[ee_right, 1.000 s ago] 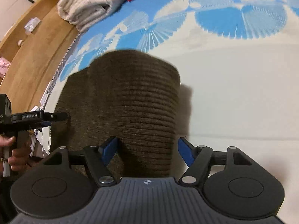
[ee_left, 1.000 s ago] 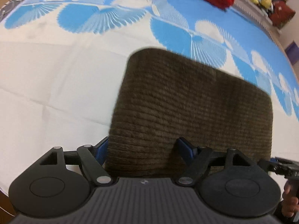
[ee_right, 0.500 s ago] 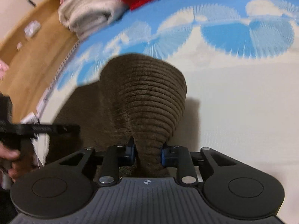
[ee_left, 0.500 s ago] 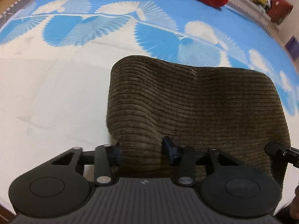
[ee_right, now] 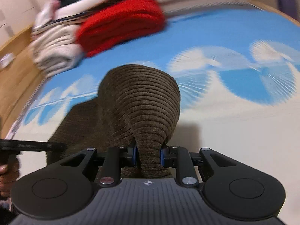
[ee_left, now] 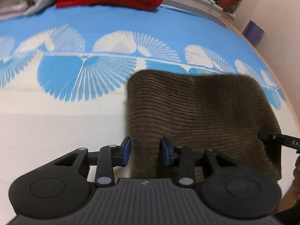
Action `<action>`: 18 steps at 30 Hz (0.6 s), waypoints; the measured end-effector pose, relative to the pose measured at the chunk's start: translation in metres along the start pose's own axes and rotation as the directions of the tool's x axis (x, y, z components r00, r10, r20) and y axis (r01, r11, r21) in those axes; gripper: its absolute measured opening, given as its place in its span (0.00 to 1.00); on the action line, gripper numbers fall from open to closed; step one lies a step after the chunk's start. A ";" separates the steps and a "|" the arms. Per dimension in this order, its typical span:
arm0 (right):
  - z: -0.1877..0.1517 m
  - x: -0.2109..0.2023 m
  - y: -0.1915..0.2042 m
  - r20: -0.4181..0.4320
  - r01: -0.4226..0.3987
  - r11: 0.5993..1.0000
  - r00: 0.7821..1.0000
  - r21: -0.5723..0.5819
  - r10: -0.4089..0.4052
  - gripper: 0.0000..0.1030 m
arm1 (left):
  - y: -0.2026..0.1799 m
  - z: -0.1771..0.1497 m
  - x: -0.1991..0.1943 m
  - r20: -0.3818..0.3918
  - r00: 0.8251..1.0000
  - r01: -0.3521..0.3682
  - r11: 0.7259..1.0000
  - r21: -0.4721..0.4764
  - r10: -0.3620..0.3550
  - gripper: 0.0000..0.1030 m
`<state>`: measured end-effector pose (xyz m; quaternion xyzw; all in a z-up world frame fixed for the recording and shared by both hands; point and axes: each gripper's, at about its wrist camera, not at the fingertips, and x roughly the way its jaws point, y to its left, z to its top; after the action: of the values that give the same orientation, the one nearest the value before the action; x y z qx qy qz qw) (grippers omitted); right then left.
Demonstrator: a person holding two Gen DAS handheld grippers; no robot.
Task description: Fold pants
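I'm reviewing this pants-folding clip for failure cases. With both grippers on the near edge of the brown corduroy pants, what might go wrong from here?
1. The right gripper pinches only a narrow bunch of the pants; it may slip out when lifted.
2. The left gripper seems to have its jaws apart around the edge, so one side may lag and the fold skew.
3. The red folded garment lies farther along the bed; a long sweep might nudge it.
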<state>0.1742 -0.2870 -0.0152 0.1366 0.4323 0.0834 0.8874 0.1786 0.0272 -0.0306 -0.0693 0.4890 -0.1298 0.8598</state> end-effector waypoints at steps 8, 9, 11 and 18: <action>-0.017 -0.013 -0.010 0.095 0.208 0.974 0.975 -0.084 -0.200 0.43 | -0.018 0.001 -0.023 0.108 0.992 -0.067 0.994 0.089 0.057 0.38; -0.019 -0.017 -0.009 0.105 0.195 0.976 0.977 -0.093 -0.185 0.43 | -0.020 0.000 -0.028 0.130 0.991 -0.053 0.993 0.108 0.039 0.38; -0.022 -0.023 -0.006 0.117 0.165 0.979 0.981 -0.116 -0.151 0.43 | -0.025 -0.002 -0.034 0.155 0.988 -0.025 0.987 0.158 0.000 0.38; -0.031 -0.016 0.022 0.037 0.051 0.952 0.998 -0.303 -0.042 0.48 | -0.015 -0.028 0.023 -0.136 0.976 -0.140 0.966 0.219 0.172 0.43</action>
<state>0.1391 -0.2651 -0.0149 -0.0106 0.4042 0.1259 0.9059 0.1639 0.0066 -0.0603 0.0701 0.5416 -0.1168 0.8295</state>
